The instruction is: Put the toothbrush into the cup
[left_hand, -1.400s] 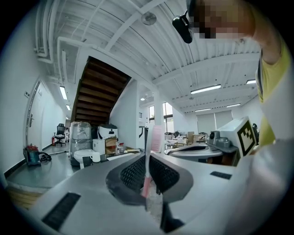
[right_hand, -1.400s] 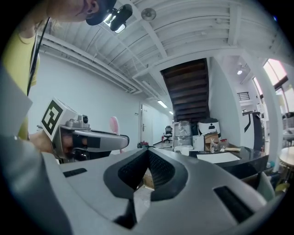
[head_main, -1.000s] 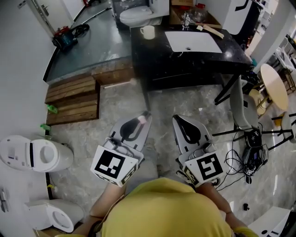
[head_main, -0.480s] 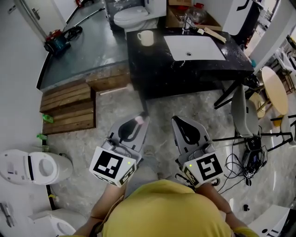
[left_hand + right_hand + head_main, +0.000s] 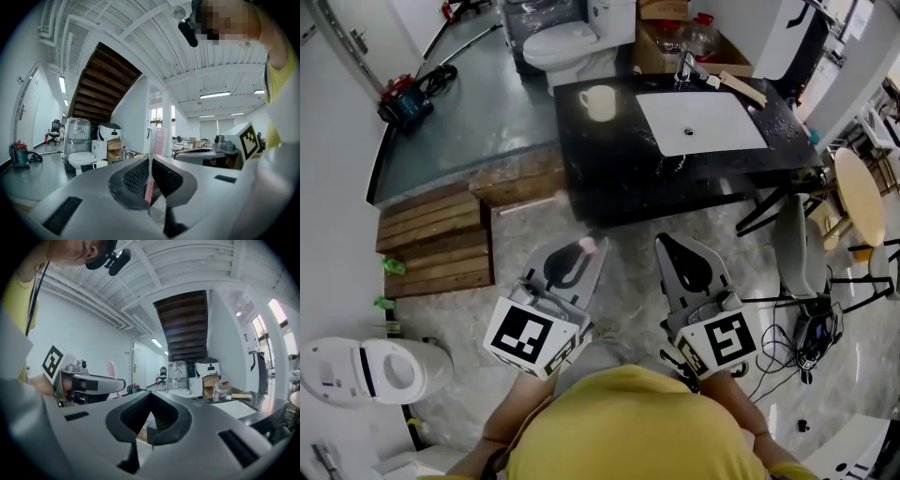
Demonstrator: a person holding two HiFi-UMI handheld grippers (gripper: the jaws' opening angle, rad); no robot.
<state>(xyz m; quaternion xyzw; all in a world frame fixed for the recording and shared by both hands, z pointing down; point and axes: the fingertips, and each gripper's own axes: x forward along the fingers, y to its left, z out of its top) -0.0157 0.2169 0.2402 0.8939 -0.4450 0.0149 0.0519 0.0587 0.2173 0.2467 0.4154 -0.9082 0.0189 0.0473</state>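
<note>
– Over the marble floor (image 5: 628, 220), low in the head view, we've got both grippers side by side, apart, not touching. Left gripper (image 5: 592, 246) state?
– Clamped on the toothbrush (image 5: 160, 140). In the left gripper view we see the jaws pressed onto its pinkish handle, with the pink bristle head sticking up past the tips, roughly upright.
– Right gripper (image 5: 150, 397)?
– Jaws together, nothing between them. We only see floor through the small gap behind the tips.
– Cup (image 5: 600, 101)?
– White mug, upright on the black counter (image 5: 609, 169), near its left end, left of the white sink (image 5: 701, 122). We mark it well apart from the toothbrush, with a strip of floor and the counter's front edge between them. It also shows small and far off in the left gripper view, left of the jaws.
– Is the toothbrush visible from the right side?
– Yes, in the right gripper view we see its pink head poking up above the left gripper, at the left.
– Rest of the scene, quick?
– Faucet (image 5: 684, 66) behind the sink. Toilet (image 5: 567, 42) beyond the counter. Wooden steps (image 5: 436, 230) left of the left gripper. Second toilet (image 5: 375, 370) at lower left. Cables (image 5: 811, 328) on the floor at right. Yellow shirt (image 5: 628, 422) at the bottom edge, just behind both marker cubes.
</note>
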